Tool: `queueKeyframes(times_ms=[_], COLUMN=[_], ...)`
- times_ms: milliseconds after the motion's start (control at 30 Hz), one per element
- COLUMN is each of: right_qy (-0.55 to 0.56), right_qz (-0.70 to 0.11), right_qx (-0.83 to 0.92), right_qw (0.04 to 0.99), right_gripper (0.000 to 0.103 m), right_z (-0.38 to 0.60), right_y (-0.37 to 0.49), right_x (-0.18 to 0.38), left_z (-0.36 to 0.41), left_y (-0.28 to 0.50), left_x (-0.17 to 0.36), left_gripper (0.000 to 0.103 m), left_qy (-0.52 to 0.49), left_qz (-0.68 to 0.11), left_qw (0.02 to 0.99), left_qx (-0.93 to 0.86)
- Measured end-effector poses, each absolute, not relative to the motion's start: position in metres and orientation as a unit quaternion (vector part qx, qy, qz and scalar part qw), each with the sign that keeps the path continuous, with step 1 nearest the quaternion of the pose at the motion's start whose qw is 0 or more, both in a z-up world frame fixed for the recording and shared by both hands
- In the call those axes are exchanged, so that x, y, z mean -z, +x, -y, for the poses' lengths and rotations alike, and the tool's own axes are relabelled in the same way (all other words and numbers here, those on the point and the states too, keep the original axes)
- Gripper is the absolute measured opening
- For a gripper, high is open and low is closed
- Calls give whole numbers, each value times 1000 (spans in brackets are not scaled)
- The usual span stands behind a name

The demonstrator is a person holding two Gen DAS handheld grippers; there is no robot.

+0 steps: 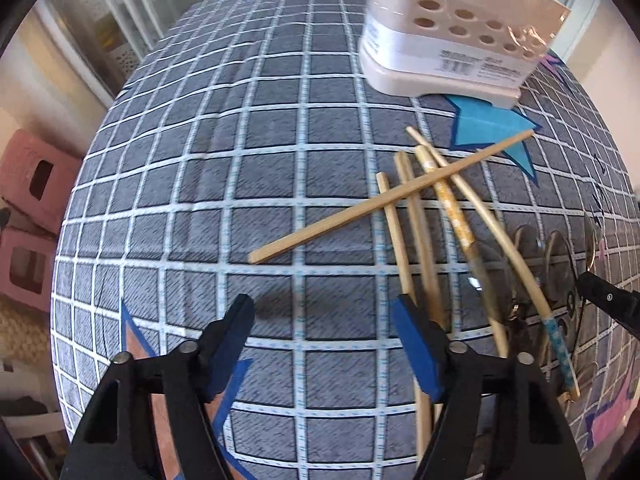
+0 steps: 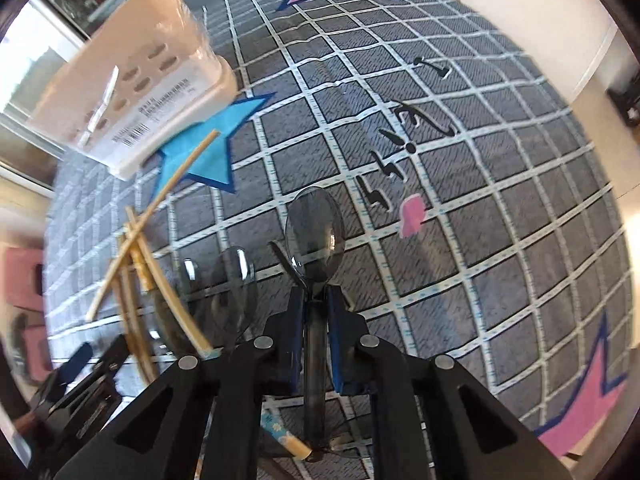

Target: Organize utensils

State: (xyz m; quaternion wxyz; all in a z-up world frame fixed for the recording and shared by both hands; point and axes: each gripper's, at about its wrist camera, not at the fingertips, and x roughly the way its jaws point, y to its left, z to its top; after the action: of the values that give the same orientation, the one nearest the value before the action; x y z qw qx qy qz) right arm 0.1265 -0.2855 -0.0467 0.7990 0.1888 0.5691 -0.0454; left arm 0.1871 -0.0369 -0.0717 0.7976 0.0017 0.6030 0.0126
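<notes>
While the right tool [image 2: 316, 300] sits clamped on the handle of a clear plastic spoon [image 2: 315, 228], bowl sticking out past the pads, the left tool [image 1: 320, 336] hangs with its jaws spread wide and nothing between them, right beside a messy pile of wooden chopsticks [image 1: 420, 216] on the desk [image 1: 200, 160] with its grey checked cloth. One chopstick [image 1: 384, 200] lies crosswise over the others. A couple more clear spoons [image 2: 236, 284] lie next to that pile. The white utensil holder [image 1: 452, 40] with round holes in its side stands farther back, partly on a blue star [image 1: 488, 124] printed on the cloth.
</notes>
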Motion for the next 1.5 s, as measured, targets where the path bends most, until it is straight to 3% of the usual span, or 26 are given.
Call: queueKeyframes(times_ms=[133,167,200,233,567,800,867,933,967,1000,1167,1500], right_qy=[212,214,215,215,197,186,191,196,199,201,204,206], right_qz=[-558,-555,-553,-551,-500,-490,-488,-485,-483,-482,-473,-463], right_qx=[21,16,14,12,-5,-12,-18,-25,-27,-28,-33,-39], right_qw=[802,804,805,806,843,852,852,852,852,852,856,861], right_gripper=[12,12,12,12,12,12,12,12,12,12,12,12], right_z=[304,309,312,316,298,290,289,289,290,289,291,292], right_y=[115,111,109,107,102,106,105,103,103,102,98,94], right_x=[42,40,39,32,17,8,7,6,6,7,4,1], left_z=[44,42,48,55,56,26,29,28,27,28,26,29], left_y=[201,201,201,200,167,180,181,175,174,176,172,189], left_x=[70,70,68,67,50,56,51,41,37,35,41,88], left_gripper=[76,64,39,31,31,31,31,39,88,103,103,103], left_qy=[0,6,15,23,19,-112,-86,-64,-55,-44,7,0], left_qz=[-617,-617,-613,-612,-546,-587,-575,-551,-542,-542,-535,-575], left_qw=[786,787,789,789,823,793,807,826,833,834,842,817], left_qx=[19,26,42,59,153,116,101,98,97,95,73,42])
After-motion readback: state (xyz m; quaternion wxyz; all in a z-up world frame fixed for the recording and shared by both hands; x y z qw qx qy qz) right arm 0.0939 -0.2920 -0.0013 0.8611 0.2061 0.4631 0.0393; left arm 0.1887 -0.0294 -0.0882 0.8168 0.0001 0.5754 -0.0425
